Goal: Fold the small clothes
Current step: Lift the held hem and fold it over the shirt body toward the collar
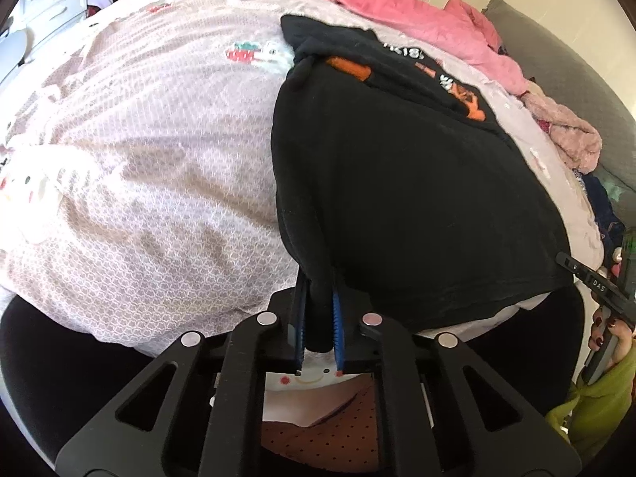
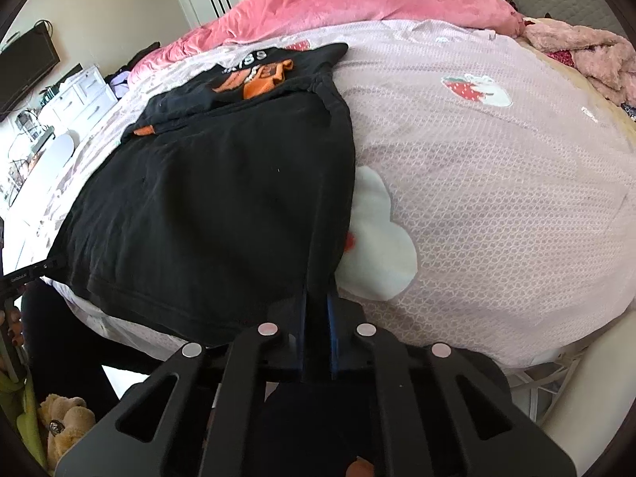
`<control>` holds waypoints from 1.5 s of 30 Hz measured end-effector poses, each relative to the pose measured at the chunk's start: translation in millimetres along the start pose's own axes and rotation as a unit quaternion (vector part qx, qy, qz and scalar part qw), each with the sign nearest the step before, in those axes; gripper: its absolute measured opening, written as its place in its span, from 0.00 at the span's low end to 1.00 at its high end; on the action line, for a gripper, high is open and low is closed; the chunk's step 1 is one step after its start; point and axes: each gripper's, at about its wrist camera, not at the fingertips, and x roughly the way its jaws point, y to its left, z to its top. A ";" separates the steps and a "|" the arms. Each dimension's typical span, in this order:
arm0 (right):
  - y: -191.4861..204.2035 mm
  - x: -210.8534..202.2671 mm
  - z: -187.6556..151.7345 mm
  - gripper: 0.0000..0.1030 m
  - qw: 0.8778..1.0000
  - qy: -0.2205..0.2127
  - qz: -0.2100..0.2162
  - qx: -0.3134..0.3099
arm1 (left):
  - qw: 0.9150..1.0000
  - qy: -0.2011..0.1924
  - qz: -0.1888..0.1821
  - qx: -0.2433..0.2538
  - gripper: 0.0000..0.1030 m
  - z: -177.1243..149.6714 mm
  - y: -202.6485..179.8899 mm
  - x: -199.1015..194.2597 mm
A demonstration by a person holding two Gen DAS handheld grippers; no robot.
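I see my pink duvet (image 2: 357, 4) bunched beyond the strawberry-print bedsheet (image 2: 497, 198), white drawers (image 2: 85, 95) left.

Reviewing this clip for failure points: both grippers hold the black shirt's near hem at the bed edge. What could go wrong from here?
The left gripper pinches a thick bunch of the black shirt, so layers may slip out unevenly. The right gripper holds the opposite corner; uneven lifting could skew the fold. The far end, already folded over, could come undone.
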 end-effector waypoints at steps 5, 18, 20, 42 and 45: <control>-0.7 -18.4 12.0 0.07 1.000 -0.030 0.008 -0.002 | 1.000 -0.029 -0.009 0.006 0.03 12.8 -3.7 -20.4; 5.6 -36.7 82.1 0.07 0.994 -0.107 0.021 -0.012 | 0.995 -0.092 -0.031 0.004 0.03 83.3 -12.4 -39.9; 6.4 -33.2 96.1 0.07 0.993 -0.113 0.021 -0.011 | 0.995 -0.098 -0.031 -0.002 0.03 98.5 -11.1 -37.9; -1.4 70.3 221.5 0.07 0.995 -0.090 0.017 0.043 | 0.994 -0.098 0.035 -0.019 0.03 196.3 -0.1 44.6; -6.5 83.2 234.5 0.07 0.994 -0.090 0.023 0.064 | 0.995 -0.092 0.044 -0.021 0.03 208.6 -0.3 60.7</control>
